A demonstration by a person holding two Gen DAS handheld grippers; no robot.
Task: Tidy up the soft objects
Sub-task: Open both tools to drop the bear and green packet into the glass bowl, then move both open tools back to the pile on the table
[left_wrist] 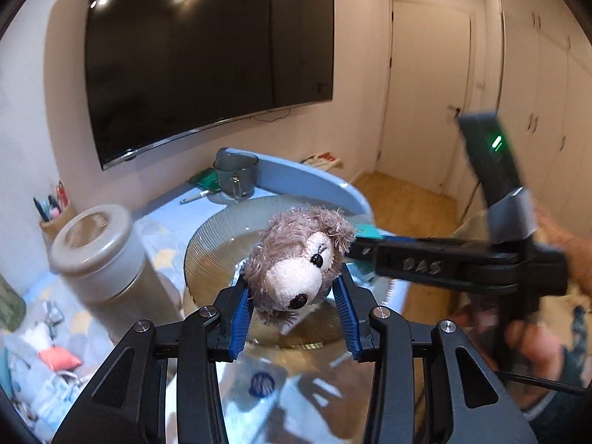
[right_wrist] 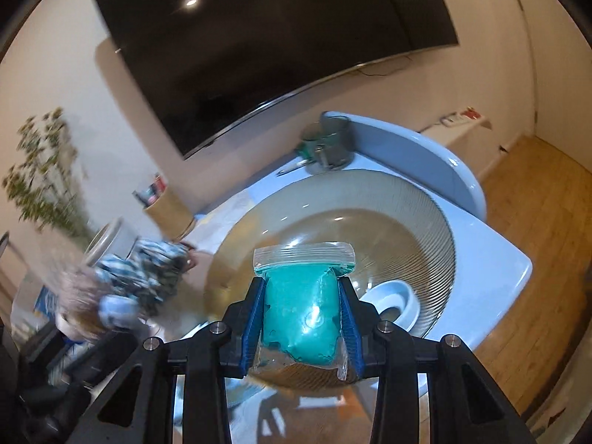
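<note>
Here, one plush toy (left_wrist: 296, 270) clamped in the left gripper (left_wrist: 294, 305), one teal putty bag (right_wrist: 305, 299) clamped in the right gripper (right_wrist: 303, 314), both over one glass bowl (right_wrist: 425, 214), one mug (left_wrist: 236, 175) at twelve o'clock.

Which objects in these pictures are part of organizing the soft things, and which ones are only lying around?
Part of the job:
- fluffy brown plush toy, held by the left gripper
- clear zip bag of teal putty, held by the right gripper
- large ribbed glass bowl under both

Only lying around:
- grey glass mug
- white-lidded jar
- wooden pen holder
- wall-mounted black television
</note>
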